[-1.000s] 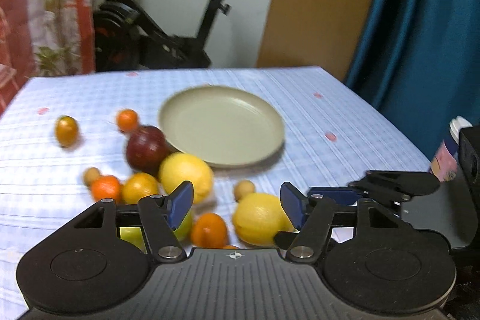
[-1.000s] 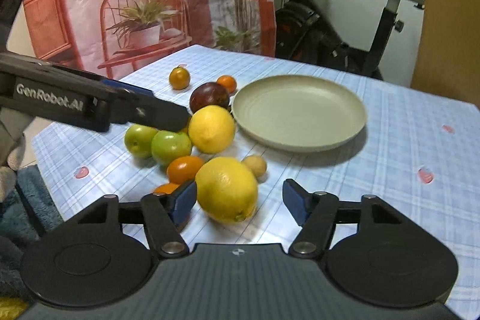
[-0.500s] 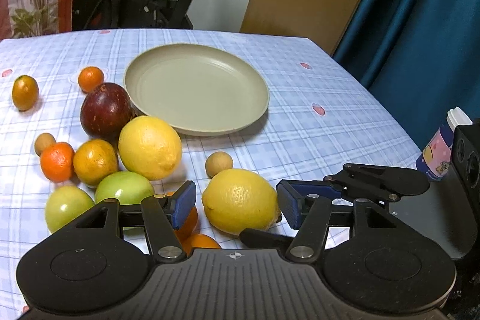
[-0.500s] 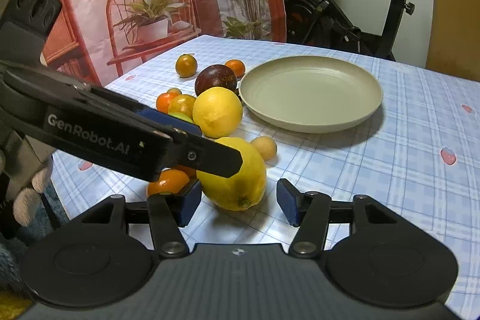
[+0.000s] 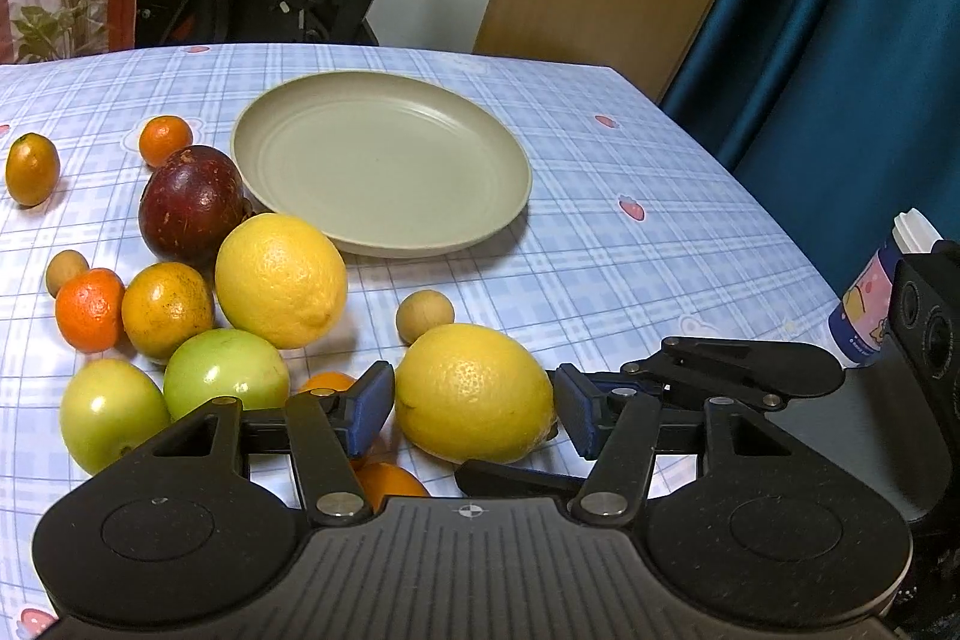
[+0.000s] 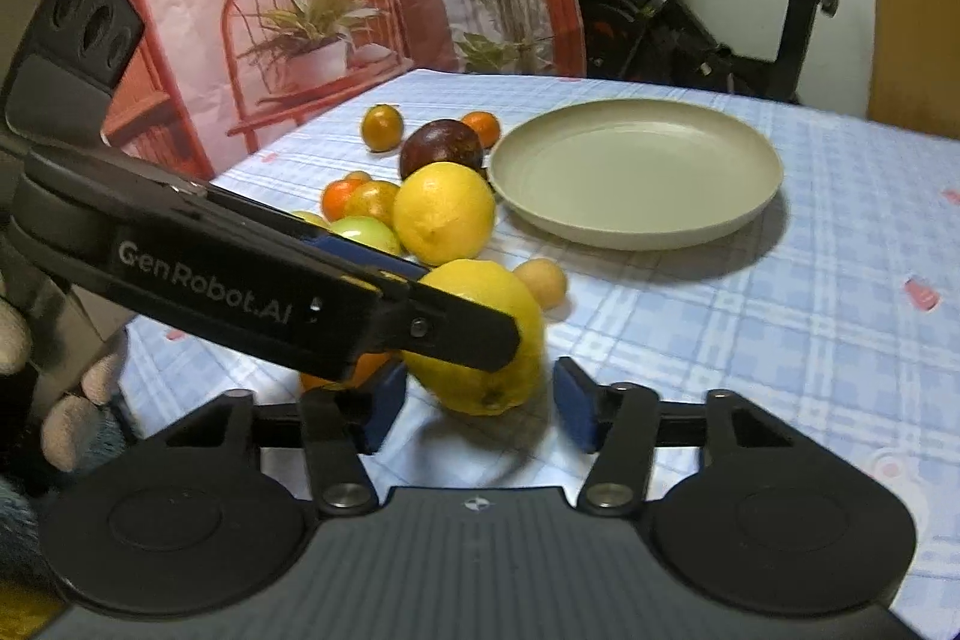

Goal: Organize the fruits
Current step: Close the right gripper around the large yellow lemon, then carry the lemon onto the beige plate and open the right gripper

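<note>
The big yellow oval lemon [image 5: 474, 391] lies on the checked desk [image 5: 630, 274] between the left gripper [image 5: 474, 403] fingers, which have narrowed and now nearly touch it. In the right view, the right gripper [image 6: 477, 409] fingers are closing around the same lemon [image 6: 486, 334]; the beige round plate [image 6: 636, 172] is empty.

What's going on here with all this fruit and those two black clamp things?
A person is sorting fruit with a handheld gripper in each hand. Both the left gripper and the right gripper are set around the same near lemon, the right one's jaws closing; neither clearly presses it yet. The plate holds nothing, and the other fruit lies beside it on the table.
</note>
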Available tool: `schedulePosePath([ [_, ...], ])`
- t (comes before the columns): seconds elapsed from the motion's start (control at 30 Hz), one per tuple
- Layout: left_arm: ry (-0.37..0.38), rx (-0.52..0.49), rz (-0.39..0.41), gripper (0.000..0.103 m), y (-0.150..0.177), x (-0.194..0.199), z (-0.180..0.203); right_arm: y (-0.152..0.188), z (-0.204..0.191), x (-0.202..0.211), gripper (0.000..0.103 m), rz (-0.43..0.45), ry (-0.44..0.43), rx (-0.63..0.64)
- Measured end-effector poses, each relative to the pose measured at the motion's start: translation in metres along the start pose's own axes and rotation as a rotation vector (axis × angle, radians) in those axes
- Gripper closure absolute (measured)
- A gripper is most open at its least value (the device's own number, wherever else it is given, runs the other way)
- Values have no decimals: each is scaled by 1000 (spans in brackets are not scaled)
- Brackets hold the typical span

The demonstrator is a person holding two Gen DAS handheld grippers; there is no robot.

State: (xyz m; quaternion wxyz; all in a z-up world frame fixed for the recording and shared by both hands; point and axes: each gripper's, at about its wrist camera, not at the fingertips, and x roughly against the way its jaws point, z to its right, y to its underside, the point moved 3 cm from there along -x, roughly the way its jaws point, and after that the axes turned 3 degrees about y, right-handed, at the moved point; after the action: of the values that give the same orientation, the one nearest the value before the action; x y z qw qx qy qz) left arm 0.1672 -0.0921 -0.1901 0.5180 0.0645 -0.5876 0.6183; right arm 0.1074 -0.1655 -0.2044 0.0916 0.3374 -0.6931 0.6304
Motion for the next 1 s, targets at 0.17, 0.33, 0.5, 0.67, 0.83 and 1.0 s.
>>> schedulePosePath([
  [0.17, 11, -2, 25, 42, -4, 5, 2, -3, 2, 5, 50, 15, -2, -20],
  [0.33, 16, -44, 64, 42, -21, 7, 11, -13, 7, 19, 50, 67, 5, -62],
  [0.5, 36, -65, 115, 42, -52, 1, 15, -35, 20, 27, 50, 105, 37, -88],
  [0.67, 34, -34, 107, 42, -76, -18, 5, -61, 43, 18, 50, 114, 53, -104],
  [0.83, 22, 21, 87, 42, -88, -39, -10, -75, 60, -7, 50, 79, 62, -113],
  [1.0, 14, 48, 70, 43, -94, -55, -27, -82, 73, -31, 50, 39, 54, -123],
])
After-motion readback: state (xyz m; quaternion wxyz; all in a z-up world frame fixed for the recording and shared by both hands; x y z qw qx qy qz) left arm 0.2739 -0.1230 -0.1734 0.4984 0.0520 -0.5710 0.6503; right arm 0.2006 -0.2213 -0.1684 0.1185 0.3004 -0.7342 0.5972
